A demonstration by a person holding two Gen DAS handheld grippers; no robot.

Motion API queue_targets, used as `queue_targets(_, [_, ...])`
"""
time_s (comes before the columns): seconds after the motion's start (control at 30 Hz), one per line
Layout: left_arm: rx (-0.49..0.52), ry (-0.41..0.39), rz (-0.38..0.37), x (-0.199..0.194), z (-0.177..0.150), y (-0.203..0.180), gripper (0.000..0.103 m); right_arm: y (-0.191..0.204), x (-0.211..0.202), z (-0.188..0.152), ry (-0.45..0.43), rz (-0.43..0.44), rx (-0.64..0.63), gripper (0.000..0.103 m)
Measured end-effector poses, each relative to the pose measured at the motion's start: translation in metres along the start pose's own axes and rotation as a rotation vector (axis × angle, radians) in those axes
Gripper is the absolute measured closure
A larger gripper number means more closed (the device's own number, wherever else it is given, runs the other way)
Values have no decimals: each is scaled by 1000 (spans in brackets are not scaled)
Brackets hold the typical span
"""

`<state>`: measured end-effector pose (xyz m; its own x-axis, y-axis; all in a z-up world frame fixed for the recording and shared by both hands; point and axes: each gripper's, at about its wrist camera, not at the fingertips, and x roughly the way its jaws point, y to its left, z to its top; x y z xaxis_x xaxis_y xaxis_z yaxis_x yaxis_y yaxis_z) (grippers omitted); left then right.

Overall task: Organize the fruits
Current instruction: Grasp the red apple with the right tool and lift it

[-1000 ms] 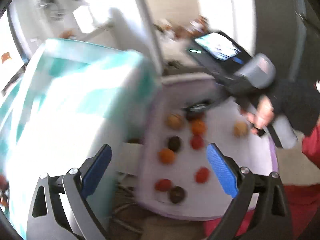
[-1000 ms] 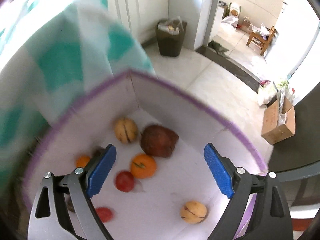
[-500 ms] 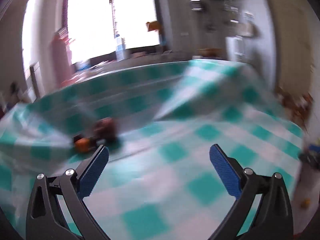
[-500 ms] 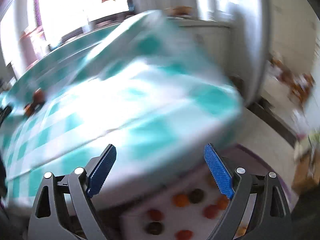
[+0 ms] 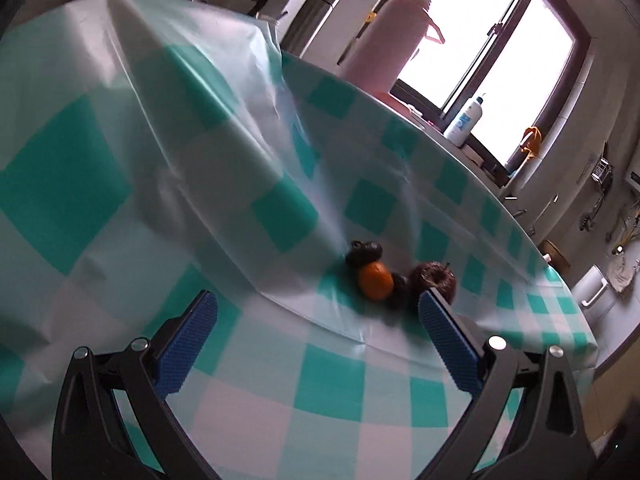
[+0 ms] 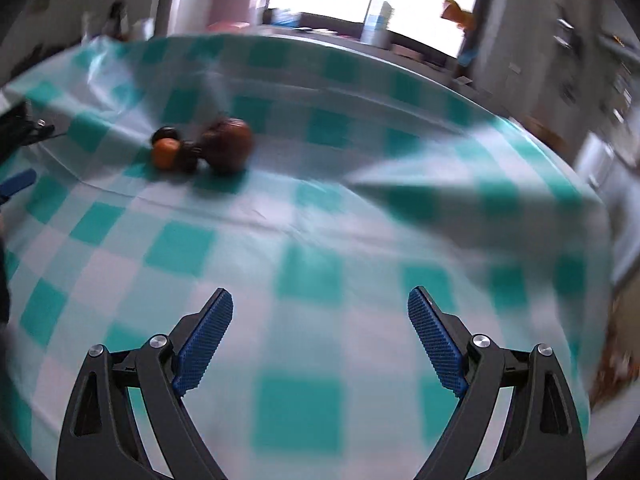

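Observation:
A small cluster of fruit lies on the teal-and-white checked tablecloth (image 5: 328,384): an orange (image 5: 375,280), a dark red apple (image 5: 434,280), a dark avocado-like fruit (image 5: 363,253) and another dark fruit (image 5: 399,290) between them. My left gripper (image 5: 318,338) is open and empty, just short of the cluster, its right finger beside the apple. In the right wrist view the same cluster shows far left: orange (image 6: 166,153), apple (image 6: 229,145). My right gripper (image 6: 320,340) is open and empty above the cloth (image 6: 320,240), well short of the fruit.
The cloth rises in a large fold (image 5: 180,100) at the left. A pink thermos jug (image 5: 384,40), a steel flask (image 5: 312,20) and a white bottle (image 5: 466,120) stand by the window at the back. The table's right edge (image 5: 588,344) drops to the floor.
Both grippers swung up from the purple-rimmed fruit box on the floor to the tabletop. The fruit cluster on the cloth is now close before the left gripper. Both stayed open.

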<state>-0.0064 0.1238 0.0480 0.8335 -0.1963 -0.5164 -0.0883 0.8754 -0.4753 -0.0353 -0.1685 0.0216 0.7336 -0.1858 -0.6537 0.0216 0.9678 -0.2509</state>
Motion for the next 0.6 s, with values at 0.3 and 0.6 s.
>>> queue_targets(0.3, [3, 6, 15, -2, -2, 0, 2, 55, 103, 85, 103, 28, -99, 19])
queue_targets(0.6, [2, 38, 11, 2, -5, 0, 2, 78, 152, 119, 112, 7, -144, 20])
